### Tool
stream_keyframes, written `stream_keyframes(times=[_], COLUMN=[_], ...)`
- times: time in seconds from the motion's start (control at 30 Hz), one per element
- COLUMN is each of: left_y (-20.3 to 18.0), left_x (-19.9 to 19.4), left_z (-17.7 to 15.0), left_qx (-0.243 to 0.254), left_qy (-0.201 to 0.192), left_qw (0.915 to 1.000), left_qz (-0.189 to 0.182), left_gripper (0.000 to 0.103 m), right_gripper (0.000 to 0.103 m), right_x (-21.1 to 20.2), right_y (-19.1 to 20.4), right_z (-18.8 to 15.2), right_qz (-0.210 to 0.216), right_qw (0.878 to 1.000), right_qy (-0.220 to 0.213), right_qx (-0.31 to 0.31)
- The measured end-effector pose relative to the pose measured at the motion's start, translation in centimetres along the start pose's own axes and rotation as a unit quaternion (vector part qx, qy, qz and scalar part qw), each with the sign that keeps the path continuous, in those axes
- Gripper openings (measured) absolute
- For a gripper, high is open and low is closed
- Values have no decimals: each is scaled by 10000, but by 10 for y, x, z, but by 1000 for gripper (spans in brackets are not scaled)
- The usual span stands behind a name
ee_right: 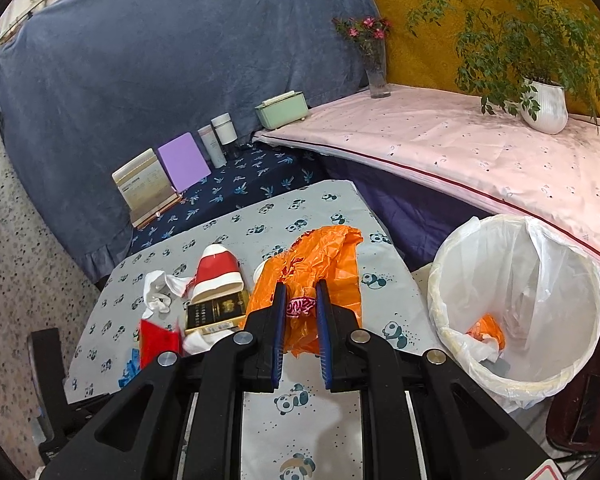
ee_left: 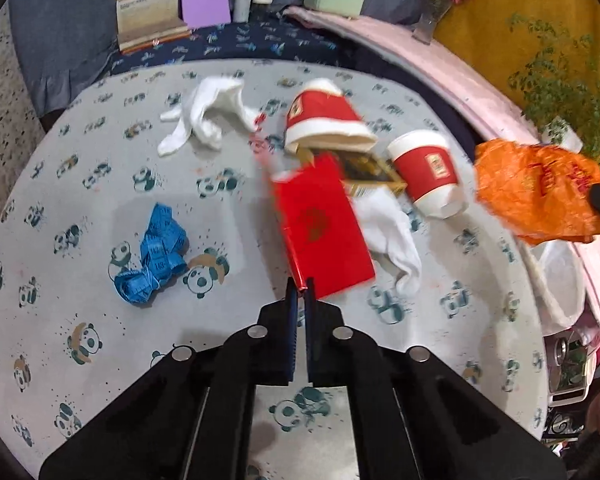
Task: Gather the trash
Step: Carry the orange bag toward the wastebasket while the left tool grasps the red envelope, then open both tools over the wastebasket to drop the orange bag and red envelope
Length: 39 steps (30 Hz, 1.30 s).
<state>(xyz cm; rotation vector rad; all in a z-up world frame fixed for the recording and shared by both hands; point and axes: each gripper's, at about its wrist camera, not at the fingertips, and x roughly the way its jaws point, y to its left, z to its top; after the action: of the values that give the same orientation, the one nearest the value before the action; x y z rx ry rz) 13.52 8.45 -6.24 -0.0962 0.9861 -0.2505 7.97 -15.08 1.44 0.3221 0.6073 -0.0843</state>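
Observation:
My left gripper point(ee_left: 299, 286) is shut on the near corner of a red envelope point(ee_left: 322, 228), lifted above the panda tablecloth point(ee_left: 80, 208). My right gripper point(ee_right: 301, 292) is shut on an orange plastic bag point(ee_right: 320, 260), held above the table left of the white-lined trash bin point(ee_right: 516, 304). The bag also shows at the right of the left wrist view point(ee_left: 536, 188). Two red paper cups point(ee_left: 328, 116) point(ee_left: 430, 172) lie tipped on the table beside a gold-edged dark box point(ee_left: 370, 170). White socks point(ee_left: 206, 114) point(ee_left: 392, 232) and a blue measuring tape point(ee_left: 152, 256) lie nearby.
The bin holds orange and white scraps point(ee_right: 486, 334). Behind the table are a calendar stand point(ee_right: 146, 188), purple card point(ee_right: 184, 162), white bottles point(ee_right: 220, 136) and a green box point(ee_right: 282, 110). A pink-covered surface point(ee_right: 480, 152) carries a flower vase point(ee_right: 376, 68) and potted plant point(ee_right: 544, 104).

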Motion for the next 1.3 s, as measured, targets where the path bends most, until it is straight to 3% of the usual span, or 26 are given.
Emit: stream_keyframes(times=[0.4, 0.67, 1.03, 1.3], left_y=[-51, -119, -221, -274], left_x=[-51, -55, -25, 4], left_z=[22, 38, 41, 34], left_qx=[317, 782, 1513, 1903], left_qy=[-552, -651, -367, -91], left_qw=[9964, 9897, 9740, 9634], left_qz=[-553, -1002, -1647, -1888], left_gripper=[1, 1, 1, 1], right_gripper=[14, 14, 14, 14], right_x=[-29, -49, -74, -81], right_y=[-8, -41, -124, -170], right_z=[9, 13, 13, 6], right_qz=[11, -238, -893, -1241], right_qw=[9994, 9982, 9899, 9830], right_qy=[-341, -509, -722, -715], right_qx=[45, 224, 837, 1145])
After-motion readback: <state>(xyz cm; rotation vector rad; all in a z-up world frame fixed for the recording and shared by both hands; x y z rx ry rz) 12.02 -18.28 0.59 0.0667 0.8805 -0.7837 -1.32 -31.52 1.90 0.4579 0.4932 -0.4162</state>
